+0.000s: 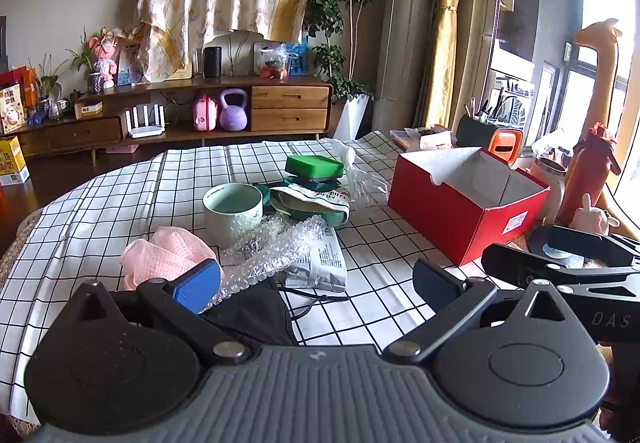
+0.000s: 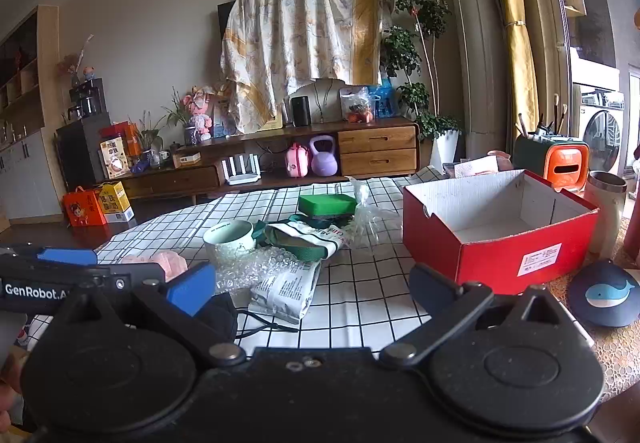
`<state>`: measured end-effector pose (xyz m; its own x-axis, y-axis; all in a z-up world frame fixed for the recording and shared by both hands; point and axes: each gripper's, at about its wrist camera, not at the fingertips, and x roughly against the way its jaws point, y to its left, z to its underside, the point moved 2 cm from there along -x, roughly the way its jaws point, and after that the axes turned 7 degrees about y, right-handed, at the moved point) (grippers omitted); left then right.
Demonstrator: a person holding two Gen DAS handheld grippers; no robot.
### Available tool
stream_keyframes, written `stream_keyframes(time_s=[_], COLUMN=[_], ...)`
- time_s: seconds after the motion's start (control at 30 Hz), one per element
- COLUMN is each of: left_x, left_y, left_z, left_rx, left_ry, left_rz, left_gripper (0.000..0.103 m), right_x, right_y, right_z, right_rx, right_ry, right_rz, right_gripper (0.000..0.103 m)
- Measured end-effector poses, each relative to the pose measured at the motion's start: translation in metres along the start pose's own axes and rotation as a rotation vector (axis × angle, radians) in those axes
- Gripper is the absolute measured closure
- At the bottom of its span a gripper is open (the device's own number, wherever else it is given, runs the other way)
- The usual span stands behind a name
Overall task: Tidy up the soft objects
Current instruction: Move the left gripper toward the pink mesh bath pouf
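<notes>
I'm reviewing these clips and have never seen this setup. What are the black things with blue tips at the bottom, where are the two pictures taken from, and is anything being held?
No robot here: a person holds a two-finger gripper in each hand, and each gripper carries a wide-angle camera looking out along its fingers. One picture comes from the left gripper, the other from the right gripper. Both stand wide open and hold nothing.

Ahead is a table with a checked cloth. On it lie a green sponge atop a folded bag, a pale mug, bubble wrap, a pink cloth, a printed packet and a black fabric piece. To the right stands an open red box, which looks empty.
</notes>
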<state>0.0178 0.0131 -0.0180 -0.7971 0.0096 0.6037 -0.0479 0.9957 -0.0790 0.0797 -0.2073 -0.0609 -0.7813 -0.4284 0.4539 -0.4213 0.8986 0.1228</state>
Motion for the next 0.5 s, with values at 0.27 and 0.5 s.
stream_keyframes(time_s=[0.27, 0.5], left_x=[0.0021, 0.0029], left_y=[-0.0006, 0.0020], left_z=[-0.0004, 0.0010], left_rx=[0.001, 0.013], left_ry=[-0.005, -0.006], left_rz=[0.000, 0.002], left_gripper=[0.000, 0.000], right_x=[0.0008, 0.0036], right_y=[0.0015, 0.0018], right_z=[-0.0002, -0.0011], right_rx=[0.002, 0.006], right_ry=[-0.001, -0.009], right_rz=[-0.003, 0.038], right_gripper=[0.000, 0.000])
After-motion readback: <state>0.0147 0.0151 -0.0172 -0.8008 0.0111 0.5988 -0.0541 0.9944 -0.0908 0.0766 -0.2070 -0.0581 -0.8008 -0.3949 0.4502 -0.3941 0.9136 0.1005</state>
